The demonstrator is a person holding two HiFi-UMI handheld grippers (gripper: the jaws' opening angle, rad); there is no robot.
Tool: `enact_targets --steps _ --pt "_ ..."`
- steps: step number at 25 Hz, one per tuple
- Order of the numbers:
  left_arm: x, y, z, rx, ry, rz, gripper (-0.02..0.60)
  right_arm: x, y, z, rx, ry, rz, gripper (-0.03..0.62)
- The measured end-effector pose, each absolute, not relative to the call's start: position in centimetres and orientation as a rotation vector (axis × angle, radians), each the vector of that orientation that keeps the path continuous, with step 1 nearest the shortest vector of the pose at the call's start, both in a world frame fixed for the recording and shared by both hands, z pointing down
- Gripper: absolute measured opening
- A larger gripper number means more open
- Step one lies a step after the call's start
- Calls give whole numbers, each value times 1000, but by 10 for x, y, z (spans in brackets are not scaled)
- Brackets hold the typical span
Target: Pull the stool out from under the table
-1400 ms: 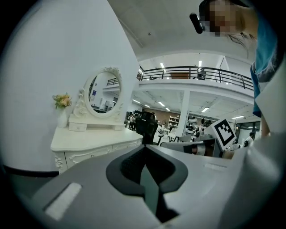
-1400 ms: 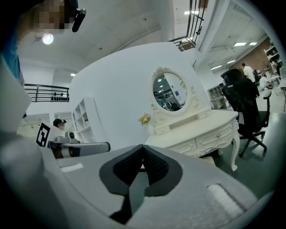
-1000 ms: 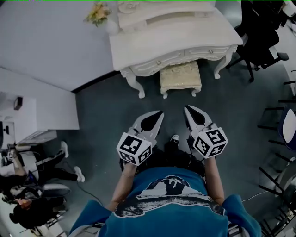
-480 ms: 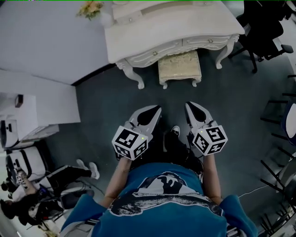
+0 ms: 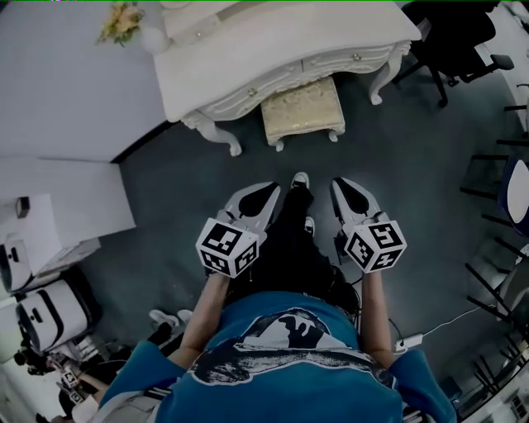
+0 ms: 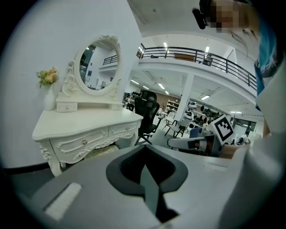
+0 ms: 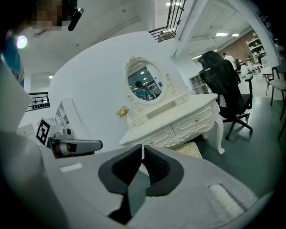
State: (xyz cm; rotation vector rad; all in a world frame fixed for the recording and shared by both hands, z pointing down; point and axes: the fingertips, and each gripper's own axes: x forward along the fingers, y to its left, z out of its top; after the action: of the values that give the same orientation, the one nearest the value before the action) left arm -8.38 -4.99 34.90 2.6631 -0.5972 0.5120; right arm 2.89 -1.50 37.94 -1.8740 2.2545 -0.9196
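The cream cushioned stool stands tucked halfway under the white dressing table, with its front legs showing. It also shows below the drawers in the left gripper view and the right gripper view. Both grippers are held at waist height, well short of the stool and pointing toward it. My left gripper is shut and empty. My right gripper has its jaws opening, a thin gap at the tips, nothing between them. My shoe steps forward between the grippers.
A black office chair stands right of the table, and dark chair frames line the right edge. A white cabinet juts out at left. On the table stand flowers and an oval mirror. Another person's feet show at lower left.
I have walked toward the table: stool and table sit lower and further left in the head view. My leg has swung forward between the grippers. The person at lower left has shifted down.
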Motion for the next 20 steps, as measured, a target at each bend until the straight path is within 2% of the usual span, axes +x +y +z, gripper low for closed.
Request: enact_targets --steps 13,18,20 --pt "-64 -150 459 2480 -542 664 52 93 -120 456 -1819 2154 -1112 137" --pt "-63 -189 510 2405 -555 756 109 112 -165 503 -1786 2091 -1286 168" --pt "-60 -206 529 2371 -559 771 151 121 -181 523 -1803 2122 -1326 172"
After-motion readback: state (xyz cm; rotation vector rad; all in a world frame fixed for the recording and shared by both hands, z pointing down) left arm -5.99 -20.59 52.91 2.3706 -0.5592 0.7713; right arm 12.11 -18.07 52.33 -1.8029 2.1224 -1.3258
